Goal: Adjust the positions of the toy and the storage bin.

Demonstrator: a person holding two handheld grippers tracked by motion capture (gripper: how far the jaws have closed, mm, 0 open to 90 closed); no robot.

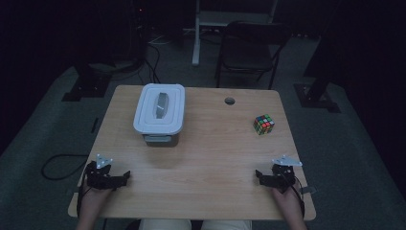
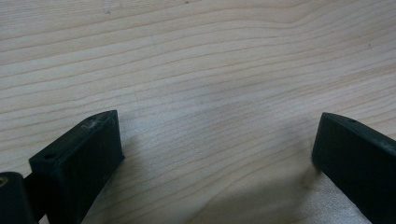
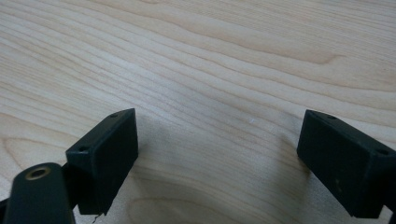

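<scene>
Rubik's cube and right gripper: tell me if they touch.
Apart. In the high view the Rubik's cube sits on the table well beyond the right gripper, with bare wood between them; the right gripper view shows nothing between its open jaws.

bare table (image 1: 206, 163) ahead – lidded box (image 1: 159, 114) far left, cube (image 1: 264, 124) far right

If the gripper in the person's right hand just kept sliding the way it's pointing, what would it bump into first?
Probably the left gripper. The right gripper points leftward along the near part of the table, jaws open, with bare wood between the two. The cube and lidded box sit farther back, off that line.
</scene>
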